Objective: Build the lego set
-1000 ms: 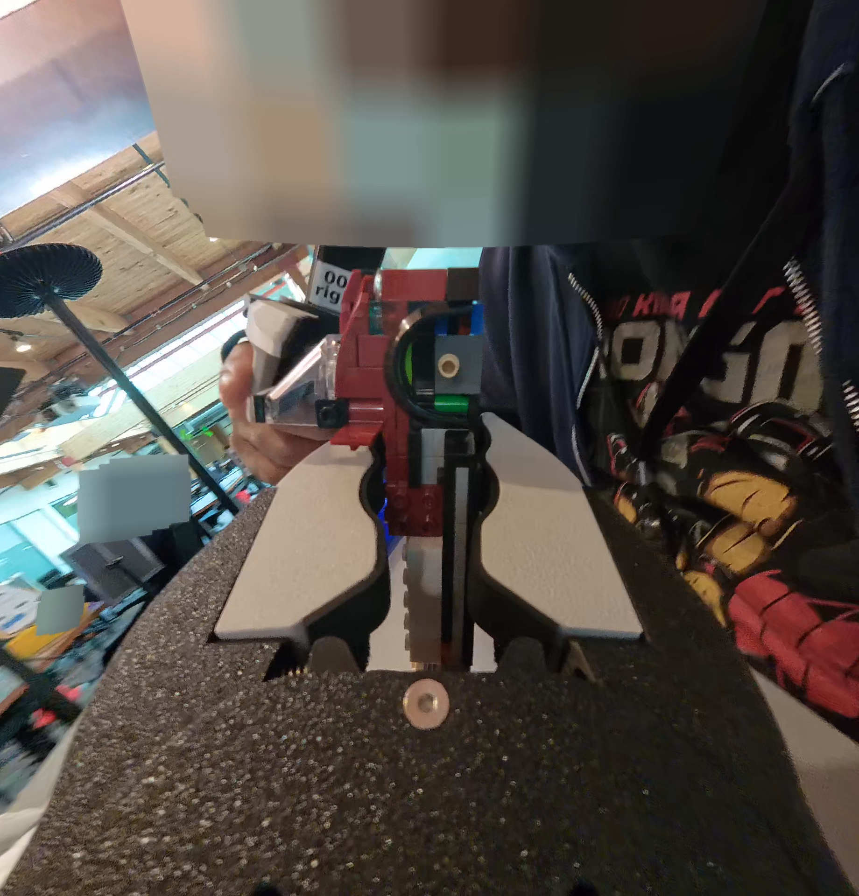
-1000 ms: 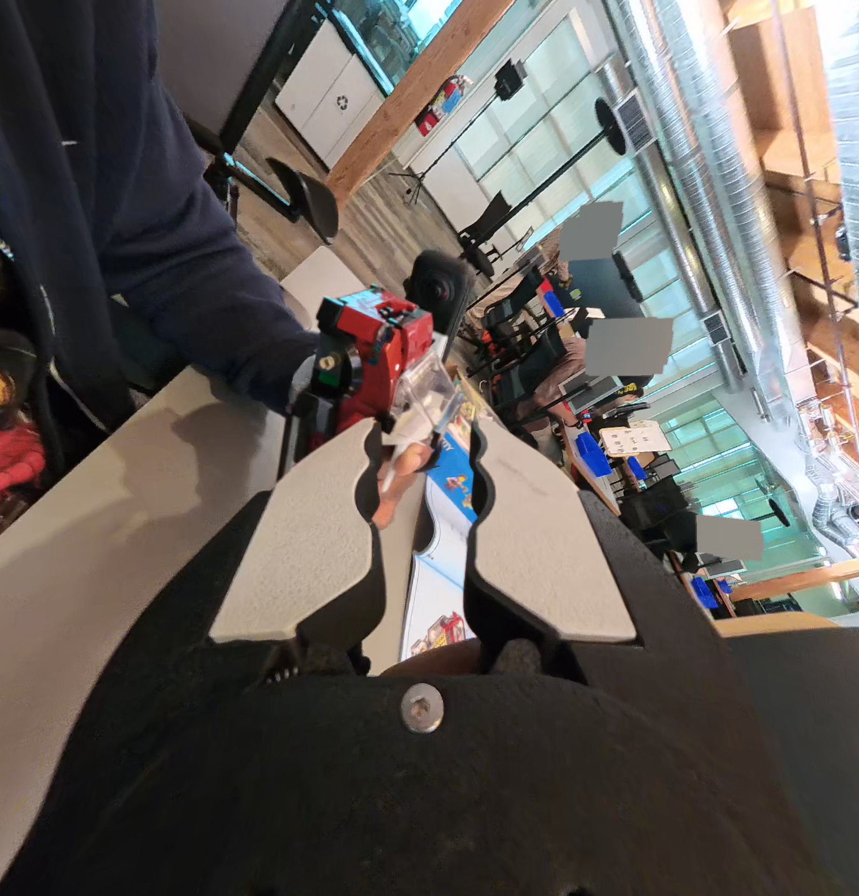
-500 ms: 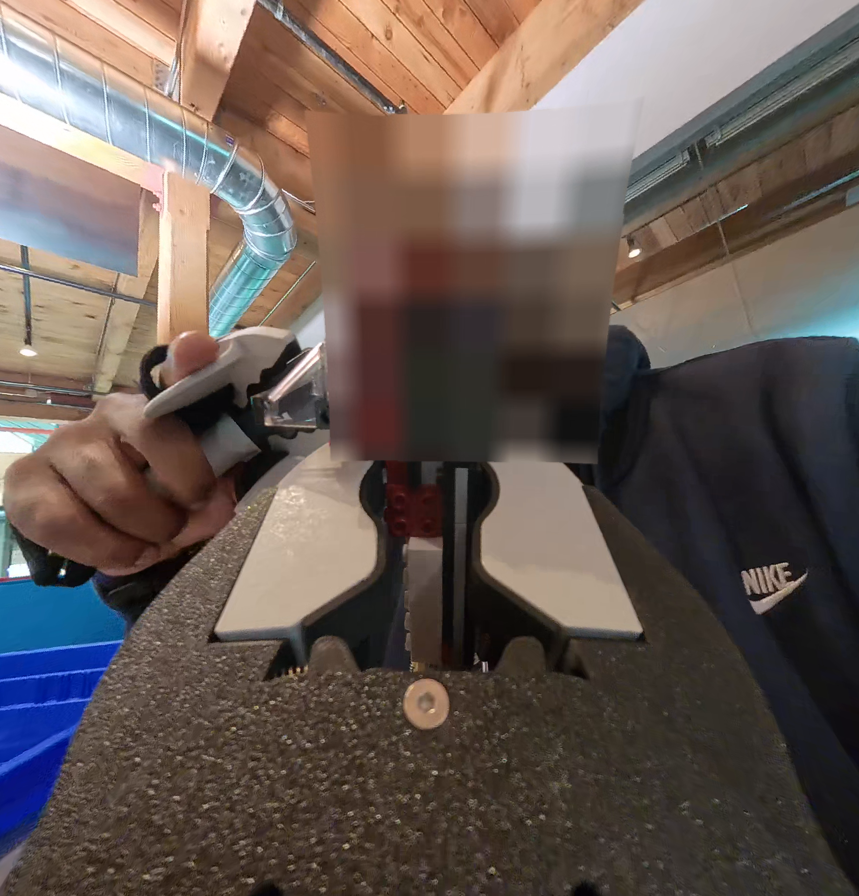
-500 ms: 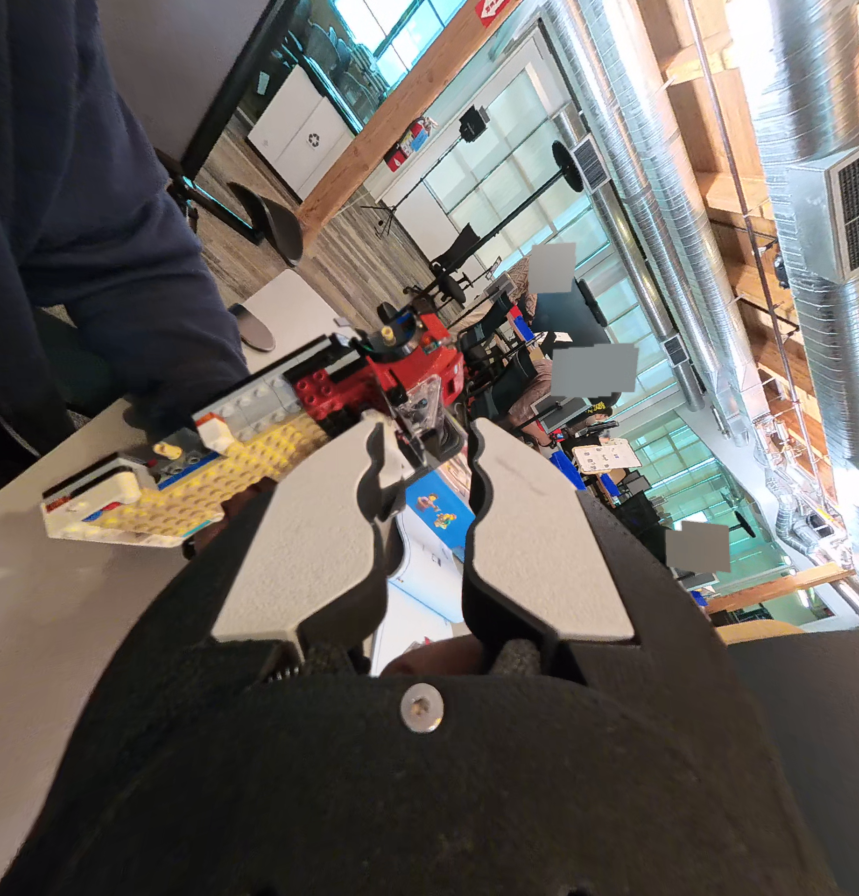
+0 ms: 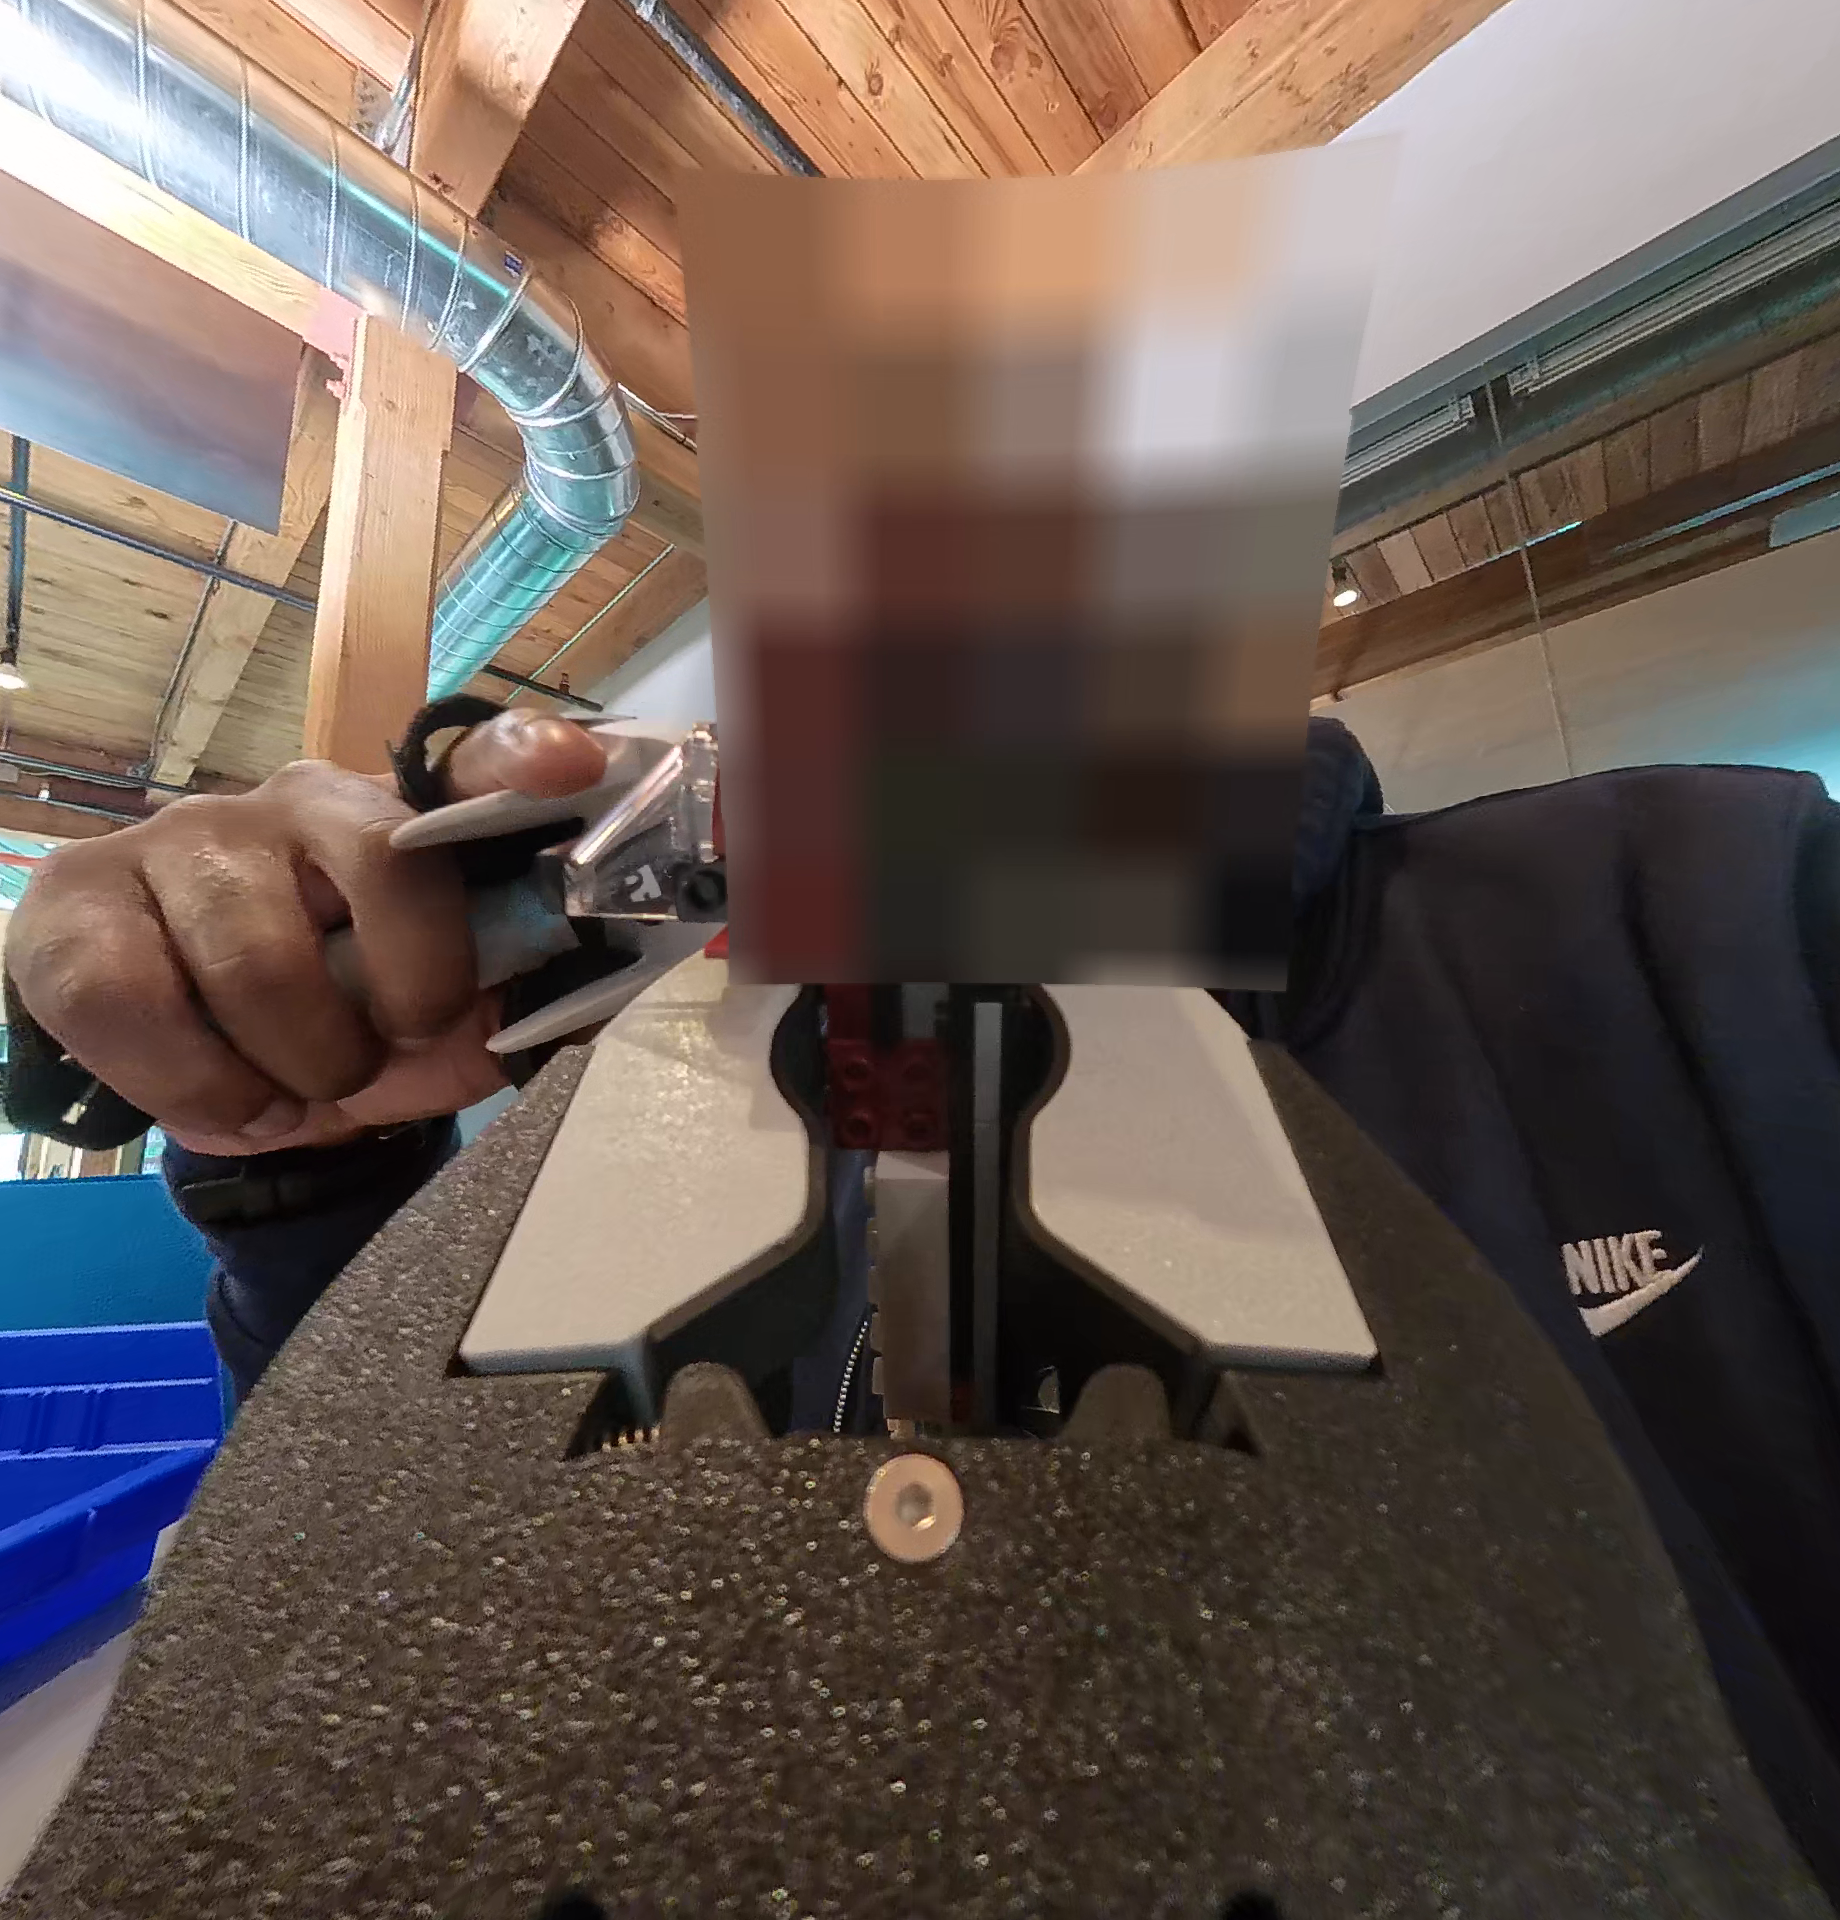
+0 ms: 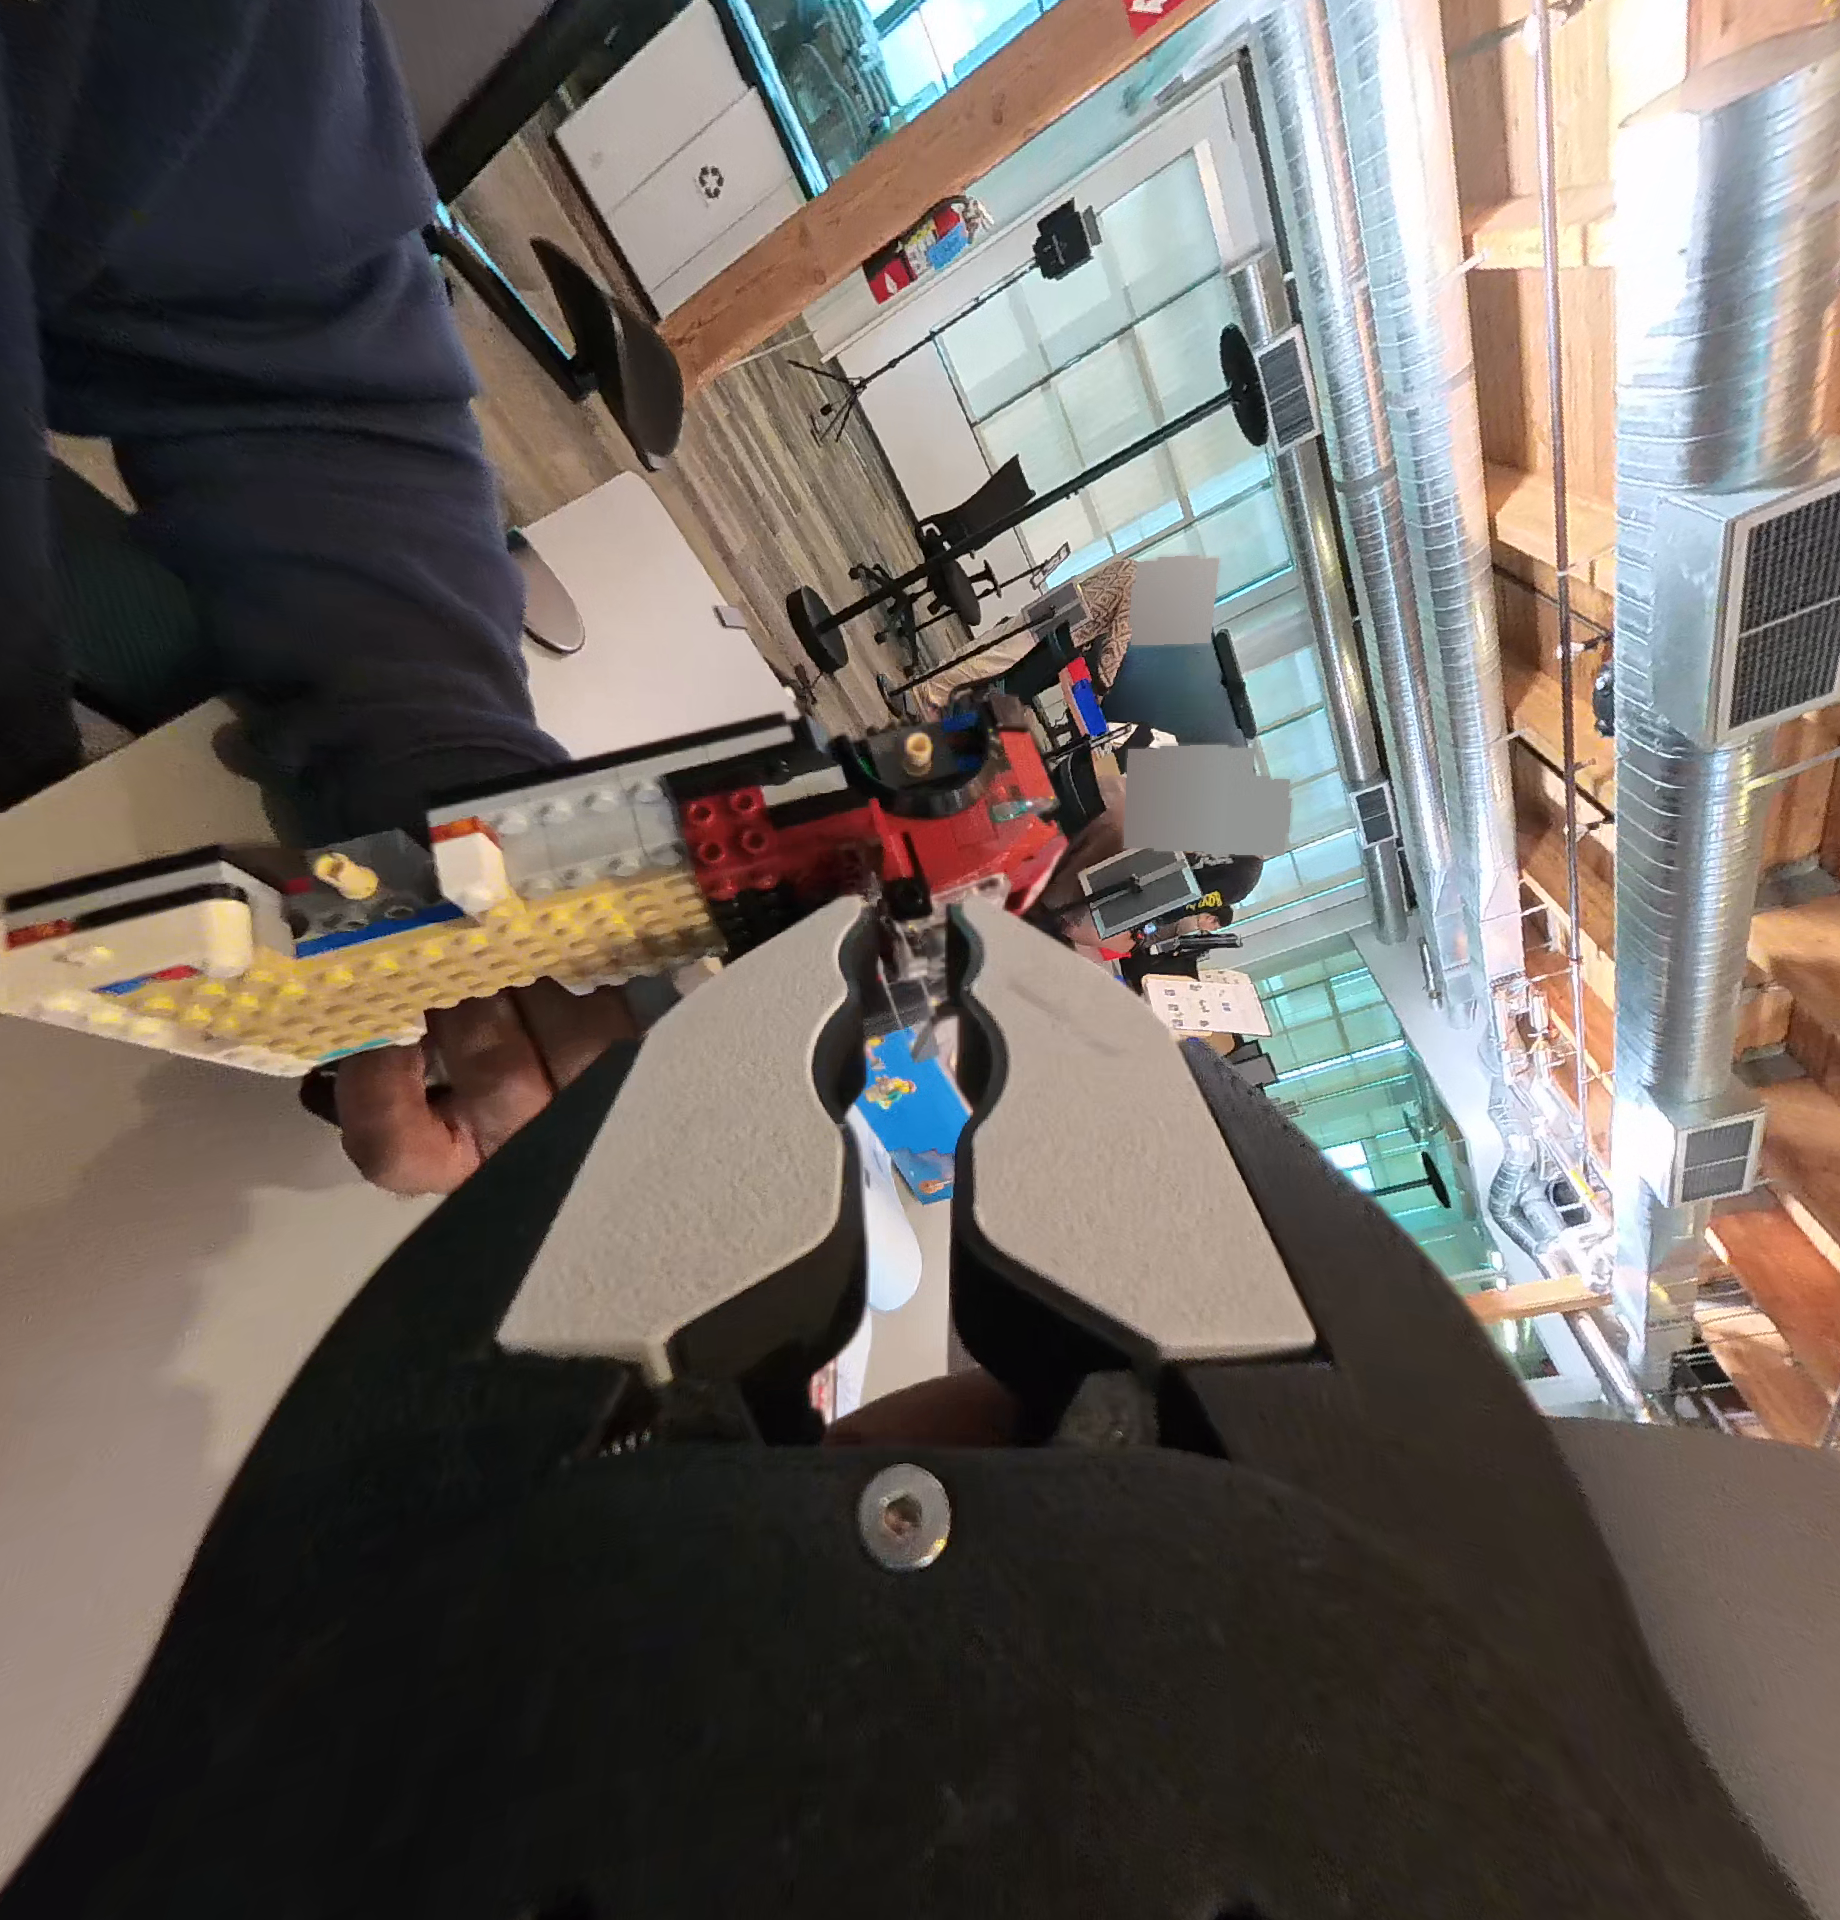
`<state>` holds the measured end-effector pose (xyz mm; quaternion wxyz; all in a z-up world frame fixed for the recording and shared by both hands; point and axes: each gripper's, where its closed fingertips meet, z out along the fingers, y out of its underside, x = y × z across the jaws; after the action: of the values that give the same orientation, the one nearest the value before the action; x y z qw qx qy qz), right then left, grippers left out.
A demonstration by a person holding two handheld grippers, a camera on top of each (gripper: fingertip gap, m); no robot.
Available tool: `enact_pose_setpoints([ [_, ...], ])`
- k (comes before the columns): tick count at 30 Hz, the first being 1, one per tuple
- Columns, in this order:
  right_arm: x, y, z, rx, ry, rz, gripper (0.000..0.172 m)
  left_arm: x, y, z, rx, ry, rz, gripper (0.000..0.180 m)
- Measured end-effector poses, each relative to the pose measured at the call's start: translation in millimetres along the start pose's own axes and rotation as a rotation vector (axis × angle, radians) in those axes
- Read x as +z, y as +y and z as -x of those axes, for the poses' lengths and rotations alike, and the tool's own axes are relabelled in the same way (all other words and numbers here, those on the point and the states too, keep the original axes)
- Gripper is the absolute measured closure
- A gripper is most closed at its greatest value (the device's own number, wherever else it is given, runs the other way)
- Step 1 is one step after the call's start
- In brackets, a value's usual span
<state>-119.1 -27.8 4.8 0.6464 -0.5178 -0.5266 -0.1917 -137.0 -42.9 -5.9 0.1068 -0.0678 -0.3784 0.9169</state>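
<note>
Right wrist view: one brick model (image 6: pixel 542 894).

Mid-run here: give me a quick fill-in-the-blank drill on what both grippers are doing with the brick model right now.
1. The left gripper is shut on the long toy brick model, whose base plate is ____ in colour.
2. The right gripper is shut on a ____ piece at the model's red end.
3. Low at the left of the left wrist view stand ____ plastic bins.

Missing words: yellow; clear; blue
</note>
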Motion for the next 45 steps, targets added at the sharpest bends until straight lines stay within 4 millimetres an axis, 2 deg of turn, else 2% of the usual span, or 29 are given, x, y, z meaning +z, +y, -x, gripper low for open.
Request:
enact_pose_setpoints([
  [14, -10.0, 4.9, 10.5, -0.162, -0.036, 0.098, 0.165, 0.3, 14.0, 9.0, -0.04, -0.06, 0.062, 0.146],
  [30, -22.8, 3.6, 19.4, -0.213, -0.096, 0.105, 0.165, 2.0, 25.3, 12.1, -0.109, -0.053, 0.059, 0.146],
  [33, -22.0, 3.9, 13.8, -0.183, -0.054, 0.106, 0.161, 2.7, 20.9, 14.7, -0.019, -0.095, 0.075, 0.146],
  [35, -24.8, 4.1, 11.6, -0.115, -0.05, 0.094, 0.147, 3.5, 21.8, 16.6, 0.093, -0.148, 0.161, 0.146],
  [40, -39.2, 8.9, 8.5, 0.084, -0.066, 0.049, 0.137, 2.6, 28.4, 17.1, 0.519, -0.287, 0.478, 0.146],
  [45, -49.2, 8.0, 27.6, 0.245, -0.159, -0.024, 0.136, -2.8, 39.8, 28.0, 0.954, -0.402, 0.817, 0.146],
])
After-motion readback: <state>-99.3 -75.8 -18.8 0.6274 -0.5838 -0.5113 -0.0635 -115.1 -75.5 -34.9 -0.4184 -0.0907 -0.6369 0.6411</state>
